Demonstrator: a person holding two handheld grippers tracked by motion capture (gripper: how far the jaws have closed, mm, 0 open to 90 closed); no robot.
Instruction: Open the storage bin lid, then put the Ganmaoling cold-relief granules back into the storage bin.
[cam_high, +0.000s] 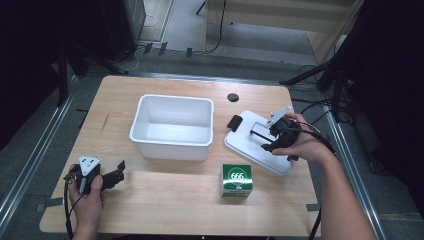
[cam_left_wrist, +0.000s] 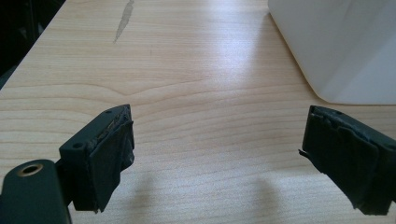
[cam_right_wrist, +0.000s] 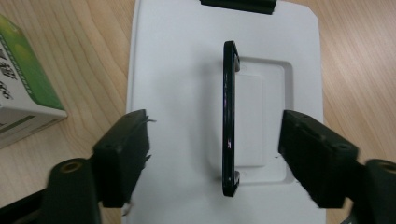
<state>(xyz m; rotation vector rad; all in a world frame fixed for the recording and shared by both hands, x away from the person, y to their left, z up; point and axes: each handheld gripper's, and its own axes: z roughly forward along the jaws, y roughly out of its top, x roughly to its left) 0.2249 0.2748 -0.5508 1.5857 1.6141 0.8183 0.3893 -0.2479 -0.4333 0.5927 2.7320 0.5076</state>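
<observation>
The wooden desk (cam_high: 165, 200) carries four things with plenty of bare wood between them, widest along the near edge and at the left. Largest is the white plastic bin (cam_high: 172, 127), open-topped and empty, standing left of centre; its rounded corner shows at the upper right of the left gripper view (cam_left_wrist: 345, 51). To its right, near the desk's right edge, the white lid (cam_high: 250, 145) lies flat and slightly askew, a black clip (cam_high: 234, 123) at its far end and a thin black handle (cam_right_wrist: 229, 116) standing up from a recessed panel in its middle. Just in front of the lid, apart from it, a green and white box (cam_high: 237, 180) marked 666 stands close to the near edge; in the right gripper view its corner (cam_right_wrist: 23, 88) lies left of the lid. The right gripper (cam_high: 267, 140) hangs over the lid with its jaws wide apart, one on each side of the handle and touching neither it nor the lid. The left gripper (cam_high: 117, 172) rests low at the desk's near left corner, well apart from the bin, jaws wide open over bare wood with nothing between them.
</observation>
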